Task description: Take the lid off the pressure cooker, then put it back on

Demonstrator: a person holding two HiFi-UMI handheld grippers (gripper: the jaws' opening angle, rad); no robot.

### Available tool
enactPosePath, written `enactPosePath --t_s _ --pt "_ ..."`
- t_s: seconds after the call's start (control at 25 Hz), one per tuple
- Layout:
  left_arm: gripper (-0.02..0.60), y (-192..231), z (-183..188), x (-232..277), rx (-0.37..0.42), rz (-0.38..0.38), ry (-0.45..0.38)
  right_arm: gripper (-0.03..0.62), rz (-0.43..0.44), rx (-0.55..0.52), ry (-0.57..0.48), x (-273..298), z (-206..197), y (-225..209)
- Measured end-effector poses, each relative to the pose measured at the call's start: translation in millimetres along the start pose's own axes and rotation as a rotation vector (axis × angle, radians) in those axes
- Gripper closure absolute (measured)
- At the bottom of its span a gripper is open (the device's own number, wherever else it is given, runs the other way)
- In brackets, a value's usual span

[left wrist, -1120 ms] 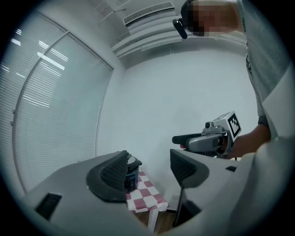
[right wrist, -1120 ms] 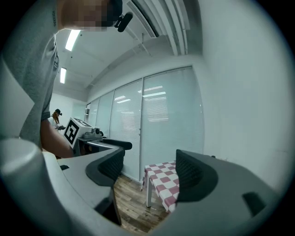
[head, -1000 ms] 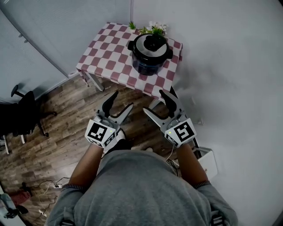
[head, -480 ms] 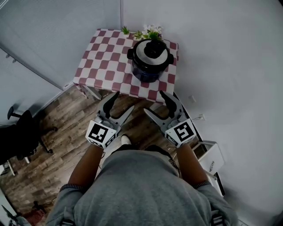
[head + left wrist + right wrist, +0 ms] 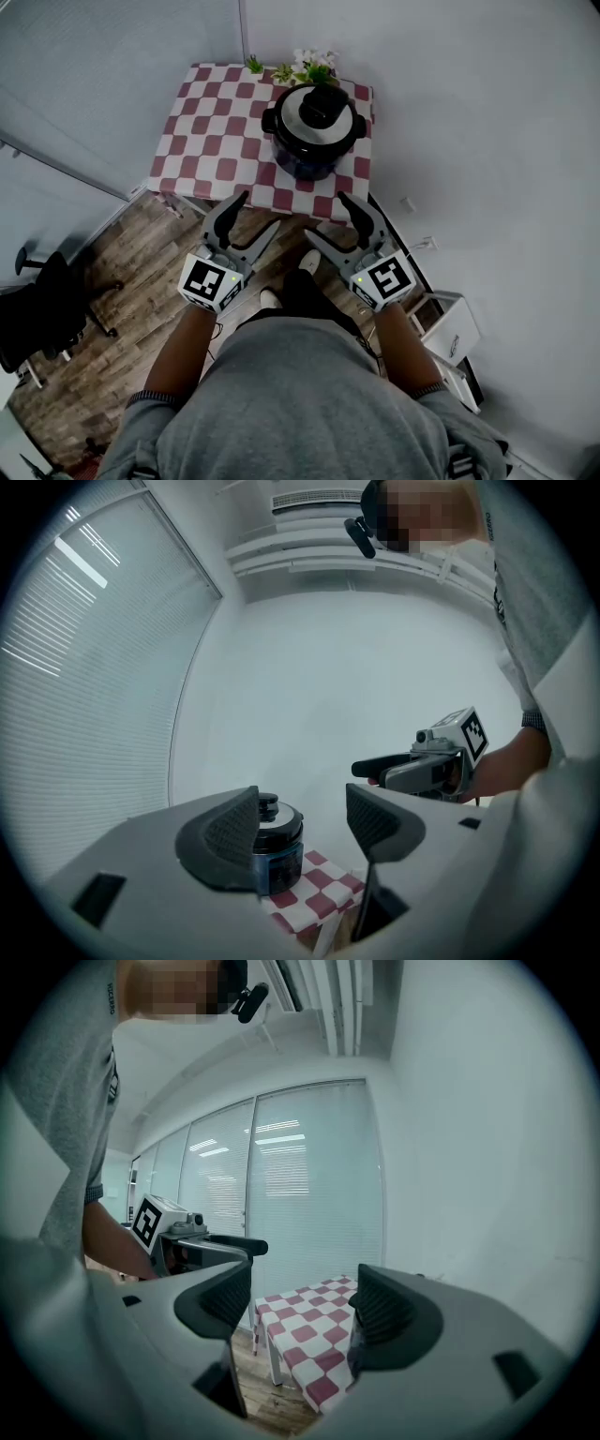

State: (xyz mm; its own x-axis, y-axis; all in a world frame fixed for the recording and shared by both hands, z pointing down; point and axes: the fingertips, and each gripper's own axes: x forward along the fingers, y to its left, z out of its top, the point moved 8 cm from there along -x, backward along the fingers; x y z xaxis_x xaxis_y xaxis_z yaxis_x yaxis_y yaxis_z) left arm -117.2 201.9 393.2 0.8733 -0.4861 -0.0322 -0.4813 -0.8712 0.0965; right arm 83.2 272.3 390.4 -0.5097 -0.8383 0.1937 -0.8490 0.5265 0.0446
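On checked cloth (image 5: 225,141), round lidded pressure cooker (image 5: 314,131); left gripper (image 5: 260,210), right gripper (image 5: 325,215) agape.

One dark round pressure cooker (image 5: 313,150) with one silver lid (image 5: 292,114), on one red-checked desk (image 5: 211,131). Two grey claws: left claw (image 5: 260,209), right claw (image 5: 325,215).

My head camera looks steeply down from above, with the checkered table (image 5: 220,141) far off at top centre. Both gripper cameras sit low, facing forward toward that table. The left one catches the right gripper (image 5: 364,767) at right, and the right one catches the left gripper (image 5: 255,1246) at left.
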Motion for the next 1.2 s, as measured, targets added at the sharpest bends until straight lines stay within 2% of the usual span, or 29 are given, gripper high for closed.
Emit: enactPosePath --t_s 0.44,0.96,1.2 --pt "0.267 40.9 2.4 88.3 0.026 0.006 0.016 0.233 0.012 0.003 -0.018 39.1 1.5 -90.3" --pt "0.267 63.6 10.2 185.0 0.048 0.030 0.043 0.243 0.066 0.013 -0.014 69.3 3.5 -185.7" --pt "0.266 83.6 9.4 210.1 0.076 -0.030 0.064 0.253 0.048 0.023 0.003 88.6 1.2 -202.4"
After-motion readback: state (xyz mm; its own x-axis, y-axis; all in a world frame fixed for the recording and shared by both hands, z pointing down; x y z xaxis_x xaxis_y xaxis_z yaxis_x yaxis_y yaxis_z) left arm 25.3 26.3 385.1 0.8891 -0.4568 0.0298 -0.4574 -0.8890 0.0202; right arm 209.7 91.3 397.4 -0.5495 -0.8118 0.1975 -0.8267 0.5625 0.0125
